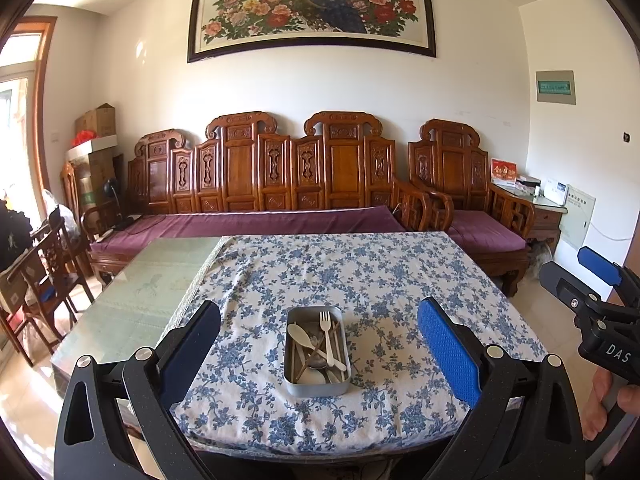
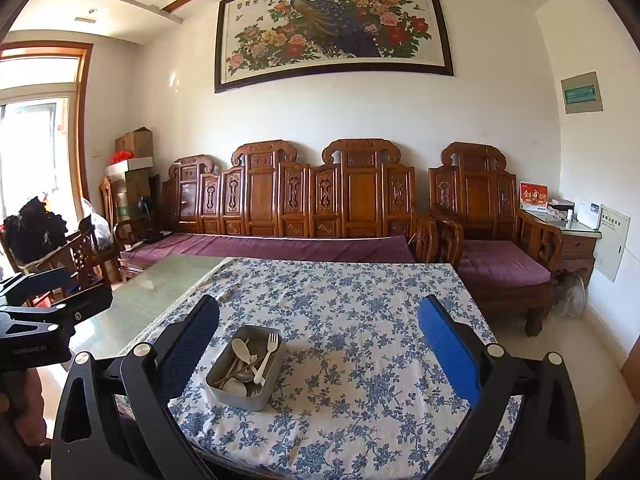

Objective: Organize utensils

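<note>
We are holding two grippers, left gripper (image 1: 318,354) and right gripper (image 2: 320,354), both spread wide and empty, over one rectangular metal tin (image 1: 318,386) holding one white plastic fork (image 1: 327,334) and several spoons on the floral tablecloth (image 1: 360,272).

A carved wooden sofa (image 1: 280,176) with purple cushions lines the wall beneath a framed peacock painting (image 1: 312,4), beyond the blue floral tablecloth (image 1: 340,276)
</note>
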